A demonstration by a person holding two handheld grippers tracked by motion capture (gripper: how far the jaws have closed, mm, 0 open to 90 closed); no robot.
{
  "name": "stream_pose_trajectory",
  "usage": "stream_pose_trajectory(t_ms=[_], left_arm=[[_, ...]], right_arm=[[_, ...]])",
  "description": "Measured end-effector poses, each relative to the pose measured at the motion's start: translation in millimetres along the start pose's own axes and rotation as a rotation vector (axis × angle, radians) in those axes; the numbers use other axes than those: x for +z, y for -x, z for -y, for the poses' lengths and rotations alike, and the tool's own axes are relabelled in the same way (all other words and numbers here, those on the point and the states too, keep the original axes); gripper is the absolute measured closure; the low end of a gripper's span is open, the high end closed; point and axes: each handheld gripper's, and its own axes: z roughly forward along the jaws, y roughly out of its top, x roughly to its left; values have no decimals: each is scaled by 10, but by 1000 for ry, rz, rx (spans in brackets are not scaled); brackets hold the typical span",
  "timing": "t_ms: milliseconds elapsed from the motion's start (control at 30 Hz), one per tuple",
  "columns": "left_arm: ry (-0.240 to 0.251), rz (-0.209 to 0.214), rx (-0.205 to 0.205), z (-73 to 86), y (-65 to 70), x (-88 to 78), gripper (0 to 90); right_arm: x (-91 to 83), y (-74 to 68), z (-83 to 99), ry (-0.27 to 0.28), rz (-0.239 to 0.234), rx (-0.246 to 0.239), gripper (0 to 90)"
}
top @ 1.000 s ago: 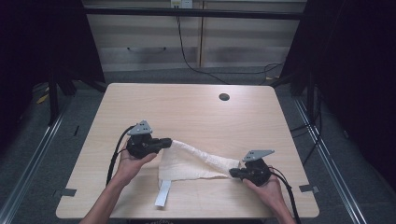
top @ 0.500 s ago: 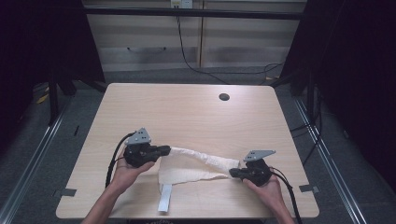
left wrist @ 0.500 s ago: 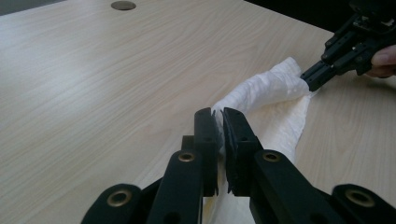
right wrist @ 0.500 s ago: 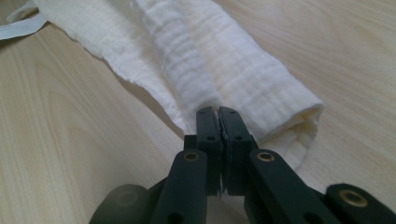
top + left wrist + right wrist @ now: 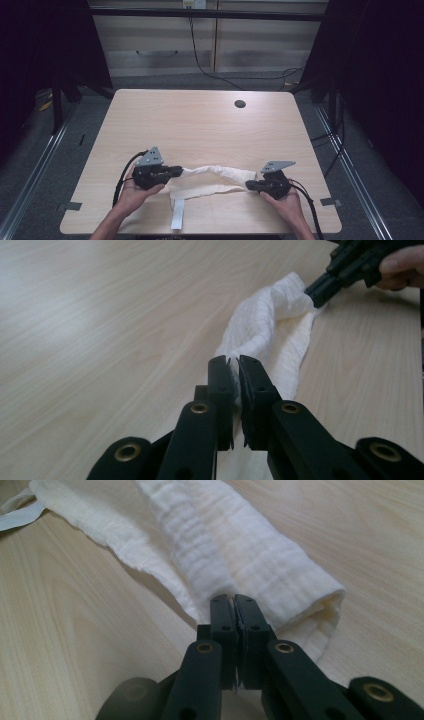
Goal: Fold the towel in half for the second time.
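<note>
I have the left gripper [image 5: 172, 172] and right gripper [image 5: 252, 185] each with jaws clamped on an end of the white cloth [image 5: 215, 181], bunched near the surface's [image 5: 200, 125] front edge, so folding looks barely begun.

Far two-thirds of table [image 5: 200, 125] bare wood, open for passage w/ nothing standing on it; just a dark round hole [image 5: 240, 104] near far right corner, flush. Near edge crowded: white cloth [image 5: 210, 181] stretched between left gripper [image 5: 176, 171] and right gripper [image 5: 250, 185], both clamped on its ends, so blocks the lane between the hands. White strap [image 5: 177, 216] runs from cloth to near edge, lying flat across front middle. Bare strips left of left gripper and right of right gripper. Cables trail back off near edge beside forearms.
</note>
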Motion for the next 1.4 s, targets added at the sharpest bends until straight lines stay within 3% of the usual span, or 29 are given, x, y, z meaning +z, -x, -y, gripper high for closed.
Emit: stream_pose_trajectory(t_ms=[167,333,567,1067,1133,1267,1333,1400], left_arm=[[-60,10,42,92,139,-5,849],[-66,37,14,162,156,0,849],[-81,59,34,216,315,16,849],[-163,175,52,383,513,175,849],[-206,173,89,421,539,218,849],[-217,154,107,439,530,216,849],[-217,129,132,432,516,218,850],[-212,105,130,430,474,223,850]], right_arm=[[-2,-18,-2,-4,12,-9,883],[-1,-12,-2,-3,8,-4,883],[-1,-2,-4,-5,6,4,883],[-1,1,-6,-7,4,7,883],[0,5,-5,-4,-2,10,883],[-1,8,-8,-8,-1,5,883],[0,1,-6,1,20,-5,883],[-12,4,-11,-1,61,-25,883]])
